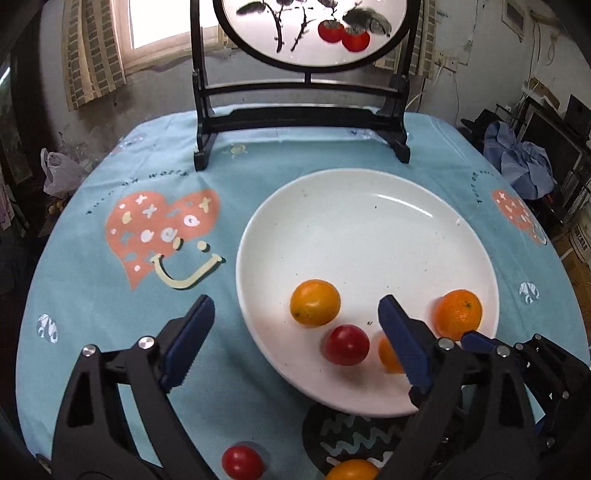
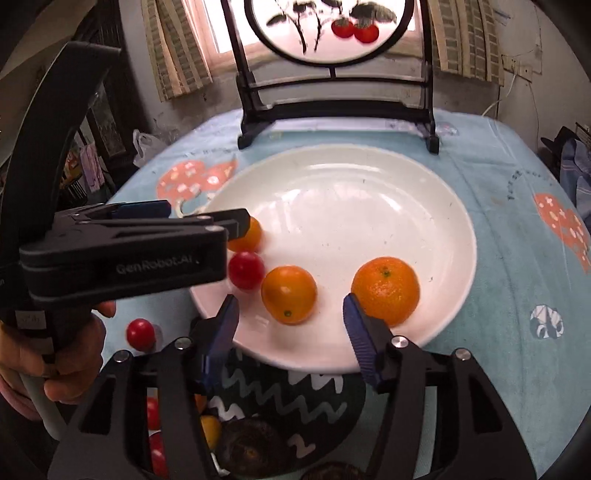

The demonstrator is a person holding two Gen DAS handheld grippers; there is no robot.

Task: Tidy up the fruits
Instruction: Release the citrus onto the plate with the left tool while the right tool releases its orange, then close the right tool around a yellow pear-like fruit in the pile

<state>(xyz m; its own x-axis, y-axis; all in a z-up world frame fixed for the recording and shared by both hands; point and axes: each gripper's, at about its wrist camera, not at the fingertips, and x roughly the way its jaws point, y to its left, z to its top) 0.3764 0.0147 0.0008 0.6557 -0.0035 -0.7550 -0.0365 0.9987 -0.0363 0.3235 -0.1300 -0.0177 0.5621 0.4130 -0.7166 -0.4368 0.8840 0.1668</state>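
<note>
While both claws hang spread and empty, a framed screen [image 1: 303, 92] stands behind the plate [image 1: 369, 229]

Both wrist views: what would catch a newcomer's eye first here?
The big white plate on the blue patterned tablecloth, with bright fruit along its near side: a large mandarin, a smaller orange fruit and a red tomato. Behind it stands a dark-framed round screen painted with red fruit. Both the left gripper and right gripper are open.
</note>
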